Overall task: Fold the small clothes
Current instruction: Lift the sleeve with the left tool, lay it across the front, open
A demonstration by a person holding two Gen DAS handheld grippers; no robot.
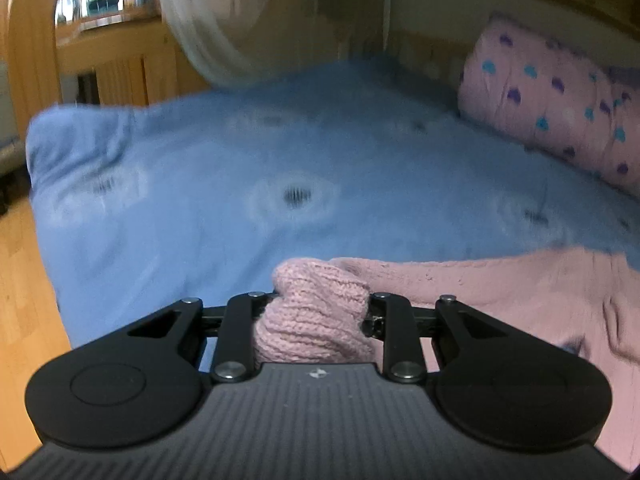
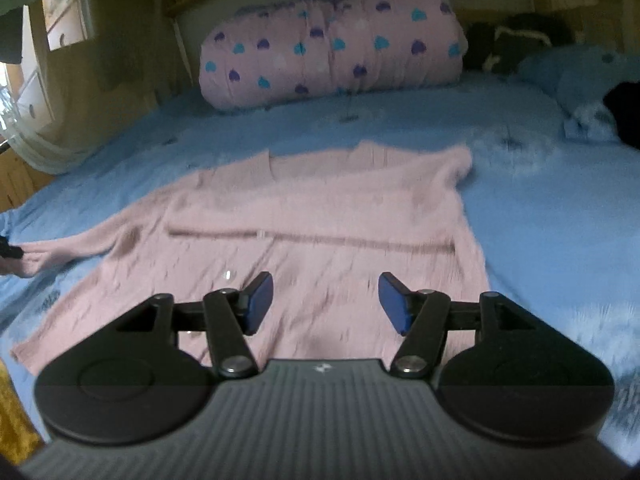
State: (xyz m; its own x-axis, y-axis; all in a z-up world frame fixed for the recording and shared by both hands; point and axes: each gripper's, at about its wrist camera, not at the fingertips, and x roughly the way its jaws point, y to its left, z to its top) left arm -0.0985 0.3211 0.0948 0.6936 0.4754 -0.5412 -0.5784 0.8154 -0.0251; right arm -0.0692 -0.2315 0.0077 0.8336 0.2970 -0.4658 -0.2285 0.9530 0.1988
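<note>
A pink knitted sweater (image 2: pixel 320 208) lies flat on the blue bed sheet (image 2: pixel 540 200), neckline at the far side and one sleeve (image 2: pixel 80 244) stretched out to the left. My left gripper (image 1: pixel 320 300) is shut on the ribbed cuff (image 1: pixel 316 320) of that sleeve, which bunches up between the jaws and hides the pads. From there the rest of the sweater (image 1: pixel 520 292) trails off to the right. In the right wrist view the left gripper (image 2: pixel 10 250) shows at the left edge, at the sleeve's end. My right gripper (image 2: pixel 326 300) hovers open over the sweater's lower body with nothing between its blue pads.
A rolled pink quilt (image 2: pixel 332 48) with blue and purple hearts lies along the bed's far side. Dark bundled items (image 2: pixel 516 40) and a blue pillow (image 2: pixel 580 68) sit at the back right. Wooden floor (image 1: pixel 20 280) lies past the mattress's left edge, and a white net curtain (image 1: pixel 208 20) hangs behind.
</note>
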